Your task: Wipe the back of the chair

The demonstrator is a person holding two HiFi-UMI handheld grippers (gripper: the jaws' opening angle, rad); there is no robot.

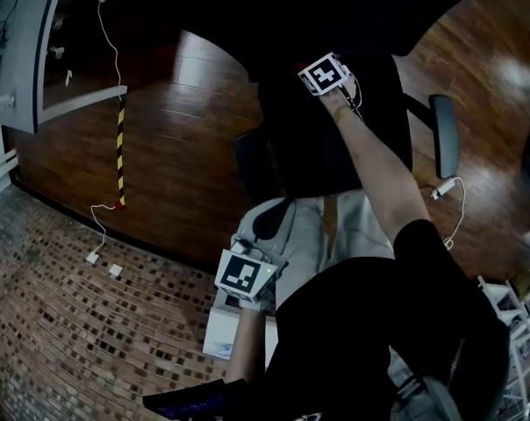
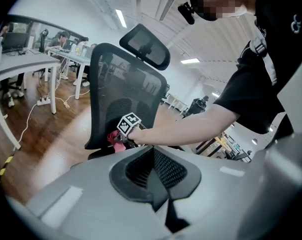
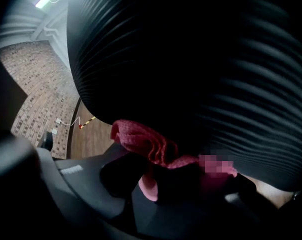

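Black mesh office-chair backrest upright on dark wooden floor. Red-pink woven cloth pressed against lower mesh, clamped between right gripper jaws. Left gripper held apart from chair, jaws together, empty.

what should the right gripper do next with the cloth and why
Probably sweep the right gripper up the chair back: its jaws are shut on the pink cloth, pressed against the mesh low down, with most of the back above.
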